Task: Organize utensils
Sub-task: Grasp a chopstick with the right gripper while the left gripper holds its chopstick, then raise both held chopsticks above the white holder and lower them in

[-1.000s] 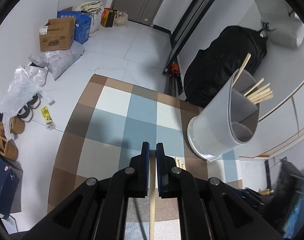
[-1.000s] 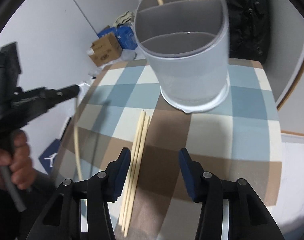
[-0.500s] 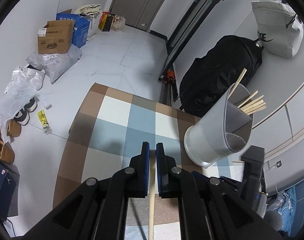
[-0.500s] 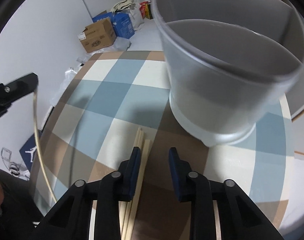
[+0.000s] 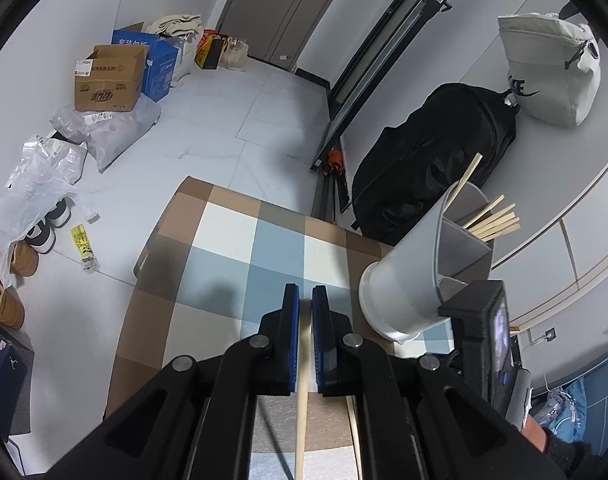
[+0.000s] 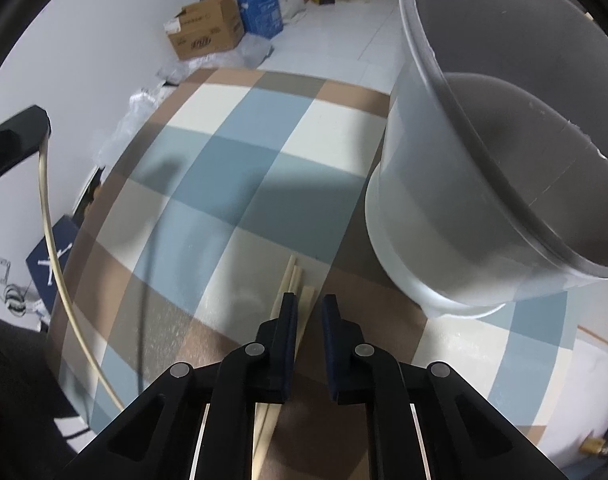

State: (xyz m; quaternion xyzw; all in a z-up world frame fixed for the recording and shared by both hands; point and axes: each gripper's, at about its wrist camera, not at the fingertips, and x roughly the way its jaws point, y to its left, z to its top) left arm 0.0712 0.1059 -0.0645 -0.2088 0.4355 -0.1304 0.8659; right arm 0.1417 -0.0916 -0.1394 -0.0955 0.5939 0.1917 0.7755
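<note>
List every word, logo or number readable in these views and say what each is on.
"KE" with a swoosh, first letters hidden: grey bag.
Chinese characters on the cardboard box: too blurred to read.
White characters on the blue box: too blurred.
Yellow packet on the floor: print too small.

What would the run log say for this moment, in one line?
left fingers: shut on held chopstick | right fingers: closing around table chopstick | holder: standing, stored chopsticks inside

Pale tiled floor (image 5: 231, 128), white walls (image 5: 63, 8), cardboard box (image 5: 107, 80) beside wall.
</note>
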